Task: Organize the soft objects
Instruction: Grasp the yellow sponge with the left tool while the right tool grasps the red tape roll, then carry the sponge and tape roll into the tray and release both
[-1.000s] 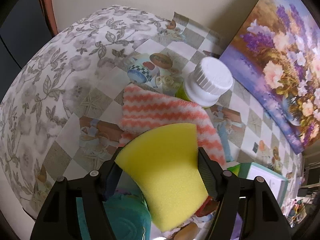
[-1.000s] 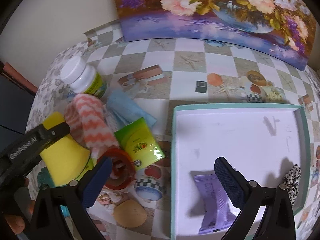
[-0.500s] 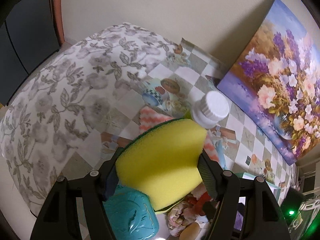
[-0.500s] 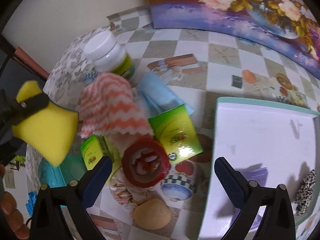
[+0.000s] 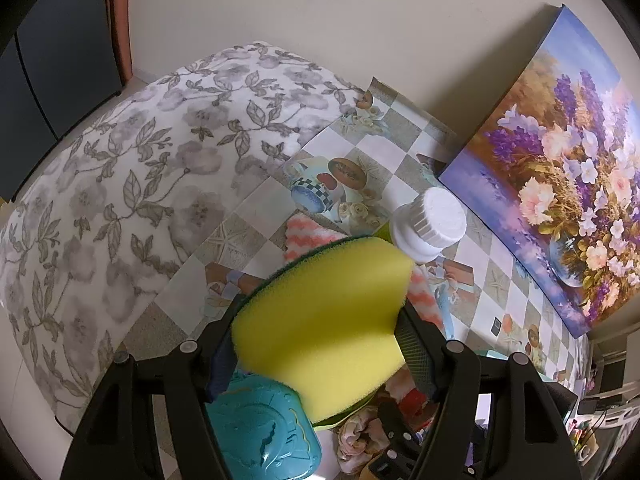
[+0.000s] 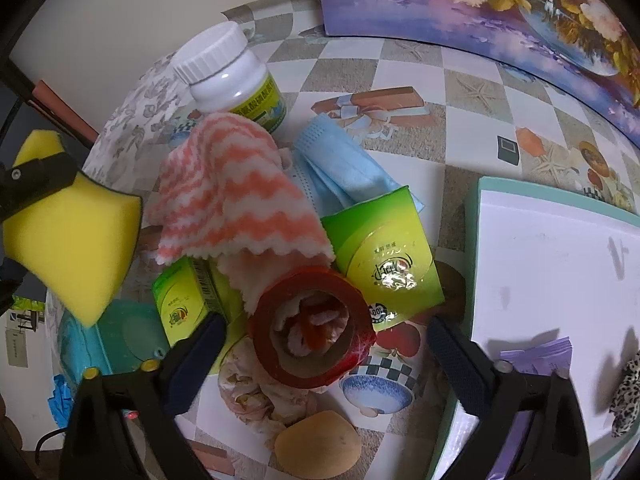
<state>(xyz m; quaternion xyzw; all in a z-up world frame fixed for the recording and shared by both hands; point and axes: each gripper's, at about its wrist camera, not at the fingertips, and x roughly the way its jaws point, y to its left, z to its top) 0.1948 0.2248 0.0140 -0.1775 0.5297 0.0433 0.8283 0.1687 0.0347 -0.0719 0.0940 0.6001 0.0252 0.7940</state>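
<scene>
Looking down, we see a desk (image 6: 404,56) under a checked oilcloth (image 5: 360,152) laid over a grey floral cloth (image 5: 132,184), with a flower painting (image 5: 560,208) against the beige wall (image 5: 320,20). Our left hand-held gripper (image 5: 320,334) clamps a yellow sponge (image 5: 320,320) above the clutter. Our right hand-held gripper (image 6: 326,344), jaws just narrowing, straddles a red tape roll (image 6: 310,328) without touching it, beside a white tray (image 6: 560,280).
</scene>
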